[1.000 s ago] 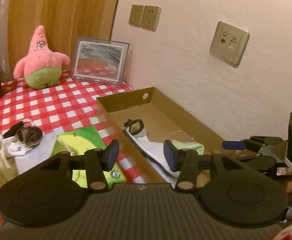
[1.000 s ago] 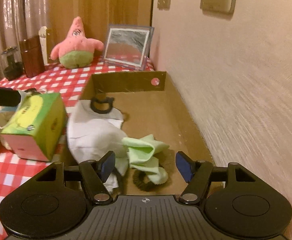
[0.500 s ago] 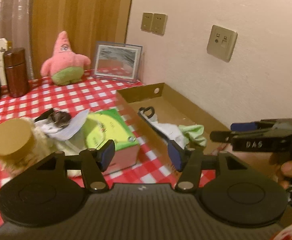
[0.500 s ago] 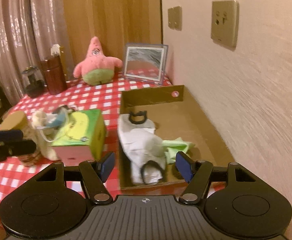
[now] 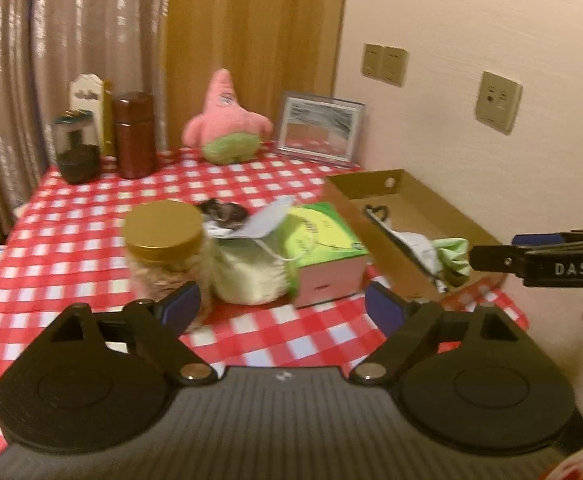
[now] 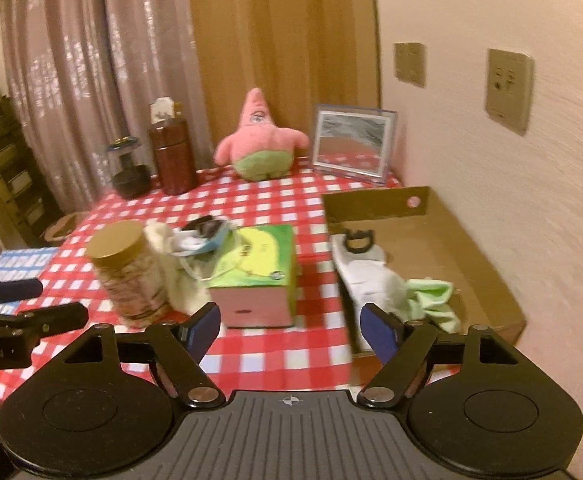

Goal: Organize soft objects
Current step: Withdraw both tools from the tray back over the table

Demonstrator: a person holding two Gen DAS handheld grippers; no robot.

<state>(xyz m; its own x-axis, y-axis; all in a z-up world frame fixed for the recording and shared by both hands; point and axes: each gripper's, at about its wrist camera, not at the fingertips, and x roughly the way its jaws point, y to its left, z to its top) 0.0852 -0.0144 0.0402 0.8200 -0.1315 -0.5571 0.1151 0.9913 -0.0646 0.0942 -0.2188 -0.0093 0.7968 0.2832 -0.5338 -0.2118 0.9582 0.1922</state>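
A shallow cardboard box (image 5: pixel 457 220) (image 6: pixel 475 248) lies by the wall. In it are a white cloth (image 6: pixel 371 276), a green cloth (image 5: pixel 453 254) (image 6: pixel 431 300) and a black hair tie (image 6: pixel 357 240). A cream fuzzy cloth (image 5: pixel 247 276) (image 6: pixel 175 276), a face mask (image 5: pixel 259 224) and a dark scrunchie (image 5: pixel 223 210) are heaped against a green tissue box (image 5: pixel 323 248) (image 6: pixel 259 268). A pink star plush (image 5: pixel 227 120) (image 6: pixel 261 144) sits at the back. My left gripper (image 5: pixel 282 307) and right gripper (image 6: pixel 291 328) hover at the table's near edge, jaws opening, nothing between them.
A jar with a gold lid (image 5: pixel 163 248) (image 6: pixel 127 268) stands left of the heap. At the back are a brown canister (image 5: pixel 135 136), a dark grinder (image 5: pixel 77 148) and a framed mirror (image 5: pixel 319 128). The red checked tablecloth (image 6: pixel 291 352) covers the table; the wall runs along the right.
Both grippers have drawn back and risen away from the cardboard box, so the whole table now shows. Both pairs of jaws have spread wider, the left one most.
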